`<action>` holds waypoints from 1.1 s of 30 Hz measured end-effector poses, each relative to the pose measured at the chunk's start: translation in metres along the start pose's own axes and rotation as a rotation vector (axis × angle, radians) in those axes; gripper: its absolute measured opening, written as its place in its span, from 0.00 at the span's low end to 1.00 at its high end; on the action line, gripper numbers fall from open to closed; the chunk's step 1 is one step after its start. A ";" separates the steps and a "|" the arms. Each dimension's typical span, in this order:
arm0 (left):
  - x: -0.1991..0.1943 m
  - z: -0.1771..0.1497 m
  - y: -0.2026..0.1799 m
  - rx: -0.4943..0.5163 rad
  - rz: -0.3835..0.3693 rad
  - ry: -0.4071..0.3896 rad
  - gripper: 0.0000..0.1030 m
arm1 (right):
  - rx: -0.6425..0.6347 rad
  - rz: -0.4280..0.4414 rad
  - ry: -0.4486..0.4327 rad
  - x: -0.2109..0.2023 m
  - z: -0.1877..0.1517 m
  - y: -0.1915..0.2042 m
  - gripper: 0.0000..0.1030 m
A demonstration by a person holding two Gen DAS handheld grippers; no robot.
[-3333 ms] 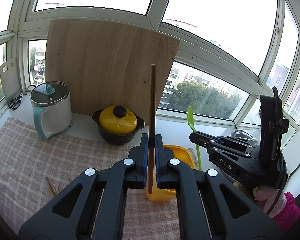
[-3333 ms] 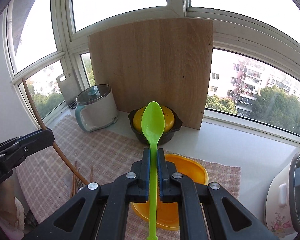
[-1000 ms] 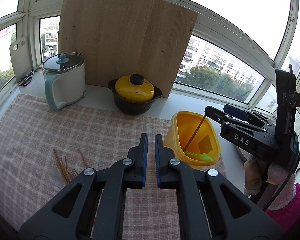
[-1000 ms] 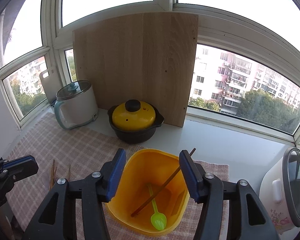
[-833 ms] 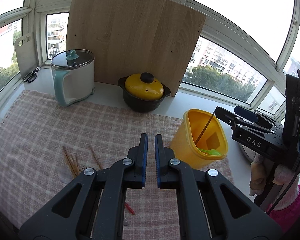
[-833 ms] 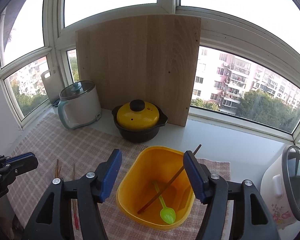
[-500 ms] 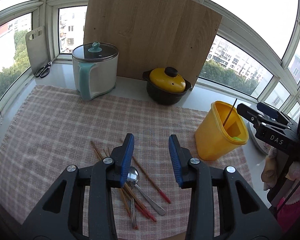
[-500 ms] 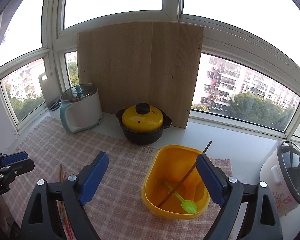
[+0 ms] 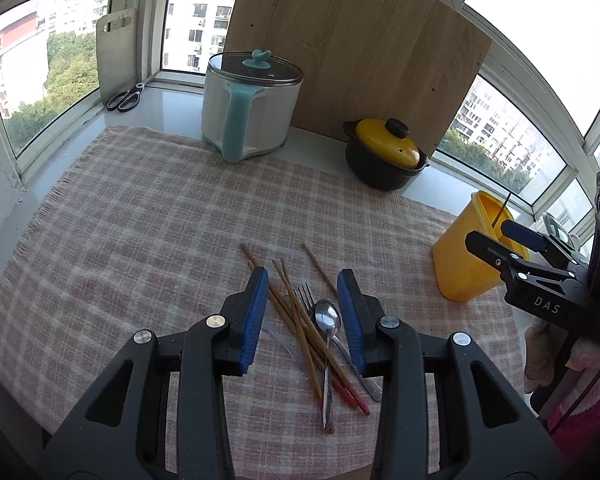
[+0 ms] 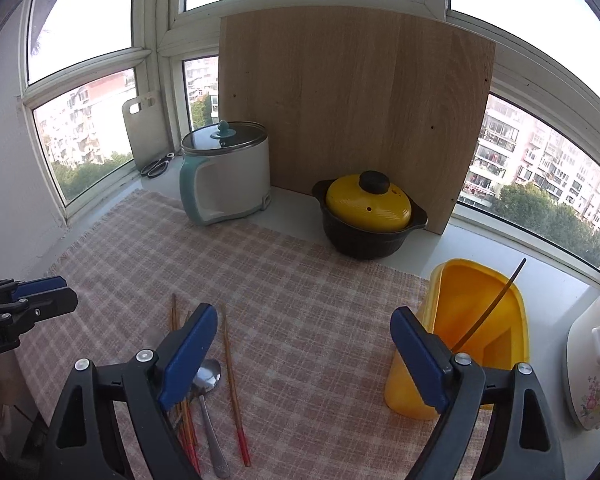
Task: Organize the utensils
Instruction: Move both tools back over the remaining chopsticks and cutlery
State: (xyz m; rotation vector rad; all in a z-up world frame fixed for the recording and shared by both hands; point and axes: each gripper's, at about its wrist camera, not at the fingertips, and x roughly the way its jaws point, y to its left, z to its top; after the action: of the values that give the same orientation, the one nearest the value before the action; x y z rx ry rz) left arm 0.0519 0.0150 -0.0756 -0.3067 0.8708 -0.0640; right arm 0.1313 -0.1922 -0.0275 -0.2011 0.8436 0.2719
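Since the frames of three seconds ago, both grippers have let go of their loads: the wooden chopstick [image 10: 488, 310] now leans inside the yellow bin [image 10: 476, 320], its tip sticking up past the rim; the green spoon is out of sight in both current views. Both cameras have swung down and left toward the loose utensils. In the left wrist view the left gripper [image 9: 303, 318] fills the lower centre of the frame, jaws moderately apart and holding nothing, framing the pile of chopsticks [image 9: 296, 320], a fork [image 9: 305, 294] and a metal spoon [image 9: 327, 316] that lie crossed on the checked cloth [image 9: 140, 232]. In the right wrist view the right gripper [image 10: 304, 354] is spread very wide and empty, with the pile at the lower left of the frame under its left finger and the bin at the lower right, just behind its right finger. At the back of both views stand a white pot with a teal handle [image 10: 224, 176], a black pot with a yellow lid [image 10: 368, 216] and a wooden board [image 10: 352, 108] leaning against the window.
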 end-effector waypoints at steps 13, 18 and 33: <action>0.045 -0.052 0.008 -0.173 -0.001 0.139 0.35 | -0.115 0.204 0.225 0.053 -0.041 0.010 0.61; 0.064 -0.060 0.004 -0.158 0.004 0.177 0.34 | -0.129 0.255 0.291 0.076 -0.046 0.017 0.53; 0.118 -0.068 -0.004 -0.103 0.004 0.311 0.17 | -0.184 0.310 0.446 0.126 -0.051 0.040 0.39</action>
State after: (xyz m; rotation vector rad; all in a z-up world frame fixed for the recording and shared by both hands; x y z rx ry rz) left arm 0.0768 -0.0266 -0.2029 -0.3983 1.1852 -0.0636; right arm 0.1628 -0.1487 -0.1588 -0.3094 1.2959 0.6105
